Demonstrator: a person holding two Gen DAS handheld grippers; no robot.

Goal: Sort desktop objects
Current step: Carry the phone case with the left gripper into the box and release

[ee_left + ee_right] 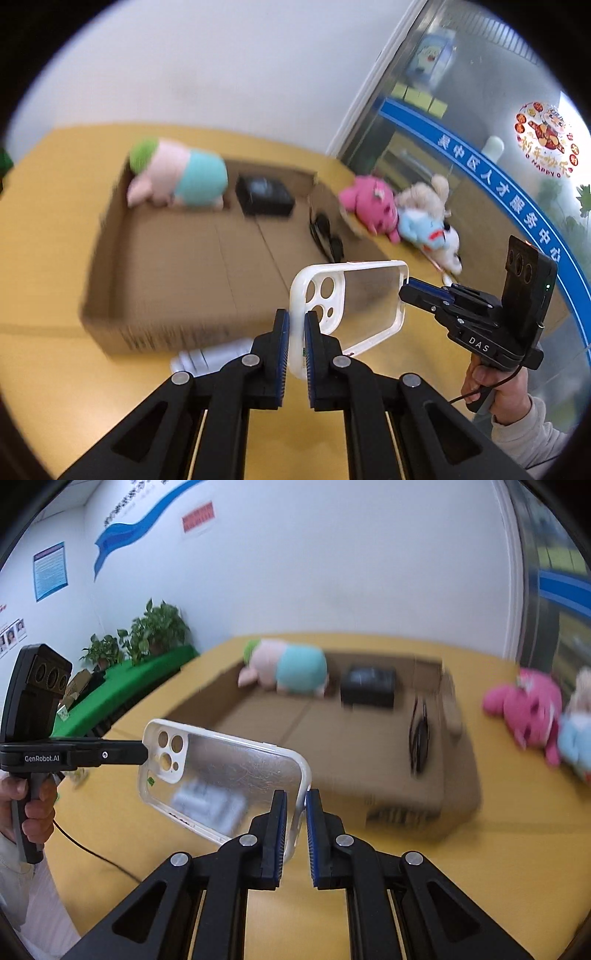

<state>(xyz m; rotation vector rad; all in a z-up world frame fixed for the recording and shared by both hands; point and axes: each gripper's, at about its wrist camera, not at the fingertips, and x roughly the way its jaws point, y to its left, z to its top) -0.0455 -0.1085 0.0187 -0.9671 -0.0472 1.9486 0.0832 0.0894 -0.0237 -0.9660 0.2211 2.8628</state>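
A clear phone case with a white rim [351,299] [225,779] hangs in the air above the yellow table, held at both ends. My left gripper [295,332] is shut on its camera-hole end. My right gripper [295,819] is shut on the opposite end; it shows in the left wrist view [410,290] touching the case's far edge. An open cardboard box [184,258] [332,746] lies beyond, holding a pink and teal plush [177,177] [288,668], a black box [264,195] [369,686] and black cables [325,232] [419,734].
A pink plush [371,205] [524,709], a blue plush [424,225] and a beige plush [428,195] lie on the table right of the box. A white cylindrical object [210,356] lies in front of the box. A glass partition stands at right; potted plants [147,635] at far left.
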